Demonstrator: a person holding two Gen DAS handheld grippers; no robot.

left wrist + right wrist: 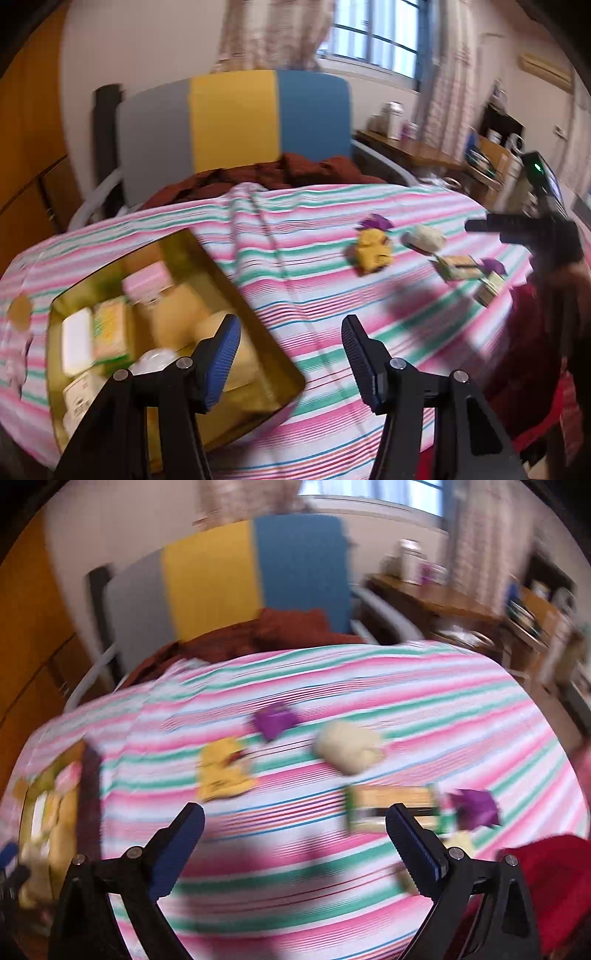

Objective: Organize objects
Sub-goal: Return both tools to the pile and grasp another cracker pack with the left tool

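An open gold tin (pixel 258 317) lies on the striped sheet at the left, with several snack packets inside. My left gripper (pixel 290 328) is open and holds nothing; it hovers over the tin's right rim. Loose items lie on the sheet to the right: a yellow packet (pixel 225 771), a purple wrapper (pixel 275 720), a cream bun-shaped pack (pixel 347 751), a green and tan box (pixel 391 806) and a second purple wrapper (pixel 474 808). My right gripper (pixel 295 819) is open wide and empty above the sheet, with the yellow packet and the box just beyond its fingertips. Both views are blurred.
The striped sheet (pixel 332 229) covers a bed with a grey, yellow and blue headboard (pixel 232 118) and a brown blanket (pixel 280 177). A wooden desk (pixel 417 147) with jars stands at the back right. A red sleeve (pixel 554 878) shows at the lower right.
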